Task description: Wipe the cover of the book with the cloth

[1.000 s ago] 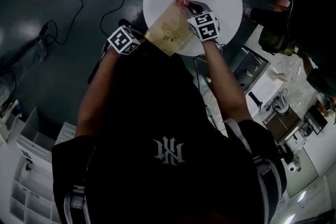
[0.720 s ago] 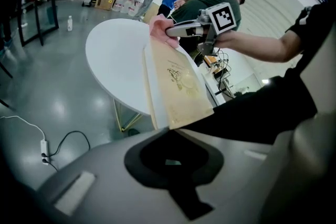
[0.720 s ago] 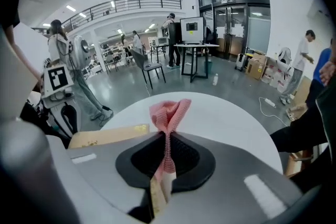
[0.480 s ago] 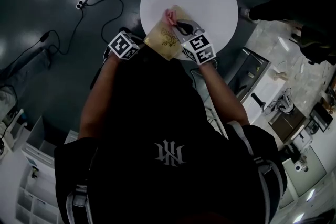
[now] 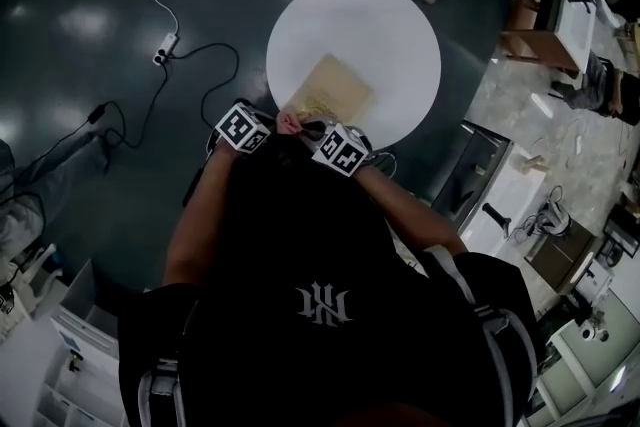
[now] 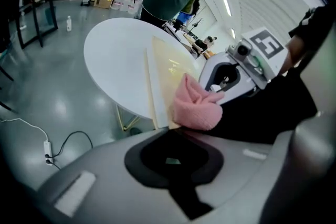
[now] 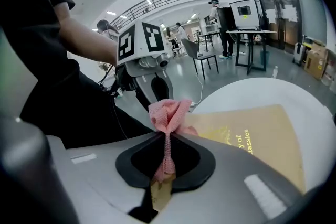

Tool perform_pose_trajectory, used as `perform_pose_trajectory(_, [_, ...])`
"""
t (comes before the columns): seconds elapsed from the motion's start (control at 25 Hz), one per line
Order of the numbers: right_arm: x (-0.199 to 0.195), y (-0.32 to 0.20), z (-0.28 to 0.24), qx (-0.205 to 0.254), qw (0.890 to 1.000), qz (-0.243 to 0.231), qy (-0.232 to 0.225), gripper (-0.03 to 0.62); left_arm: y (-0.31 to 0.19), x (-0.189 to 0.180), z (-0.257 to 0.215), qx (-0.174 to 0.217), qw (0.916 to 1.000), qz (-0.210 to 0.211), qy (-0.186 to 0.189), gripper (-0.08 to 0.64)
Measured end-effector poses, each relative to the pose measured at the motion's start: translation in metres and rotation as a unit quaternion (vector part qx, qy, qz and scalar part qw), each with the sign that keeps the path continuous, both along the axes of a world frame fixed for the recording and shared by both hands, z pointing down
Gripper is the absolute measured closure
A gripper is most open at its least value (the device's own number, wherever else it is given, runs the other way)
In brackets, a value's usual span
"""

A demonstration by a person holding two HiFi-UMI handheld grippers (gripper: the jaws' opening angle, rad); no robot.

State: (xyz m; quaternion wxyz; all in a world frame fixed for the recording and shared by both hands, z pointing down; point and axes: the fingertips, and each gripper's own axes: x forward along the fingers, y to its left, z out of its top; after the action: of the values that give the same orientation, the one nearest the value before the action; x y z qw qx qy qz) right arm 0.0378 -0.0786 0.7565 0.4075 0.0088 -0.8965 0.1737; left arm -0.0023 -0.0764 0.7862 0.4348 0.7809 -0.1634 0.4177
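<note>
A tan hardcover book point(image 7: 257, 144) is lying flat on the round white table point(image 7: 294, 92); we are judging it stiff and slick. Our right tongs point(image 7: 167, 157) are pinching a soft pink cloth point(image 7: 169, 113) by a bunched fold at the book's near corner. Our left tongs point(image 6: 176, 162) are sitting closed, seemingly empty, just beside.

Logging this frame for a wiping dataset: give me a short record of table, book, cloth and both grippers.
table: round, white, bears the book
book: tan cover, gold print, lies toward the person's side
cloth: pink, bunched, at the book's near corner
right gripper: shut on the cloth
left gripper: shut, nothing between its jaws, close to the book's near corner
</note>
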Motion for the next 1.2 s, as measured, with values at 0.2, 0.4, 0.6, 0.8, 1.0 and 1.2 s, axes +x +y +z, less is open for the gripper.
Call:
perform_pose_trajectory(0.2, [0.006, -0.019, 0.0, 0.019, 1.0, 0.006, 0.003, 0.569, 0.0, 0.0, 0.0, -0.001, 1.0, 0.002, -0.002, 0.545])
perform_pose_trajectory(0.4, [0.028, -0.05, 0.002, 0.036, 0.999, 0.033, 0.019, 0.569, -0.001, 0.003, -0.002, 0.0, 1.0, 0.004, -0.002, 0.545])
perform_pose_trajectory(0.6, [0.049, -0.079, 0.0, 0.045, 0.996, 0.067, 0.034, 0.569, 0.001, 0.004, -0.004, 0.0, 1.0, 0.003, -0.004, 0.545])
perform_pose_trajectory(0.8, [0.068, -0.104, -0.001, 0.059, 0.993, 0.089, 0.045, 0.569, 0.0, 0.008, -0.007, 0.002, 1.0, 0.007, -0.005, 0.543])
perform_pose_trajectory(1.0, [0.078, -0.127, -0.003, 0.074, 0.989, 0.117, 0.052, 0.569, 0.0, 0.006, -0.008, 0.004, 0.9999, 0.009, -0.008, 0.541])
perform_pose_trajectory(1.2, [0.092, -0.153, -0.003, 0.082, 0.982, 0.157, 0.06, 0.569, -0.001, 0.002, -0.008, 0.001, 0.9999, 0.011, -0.01, 0.541])
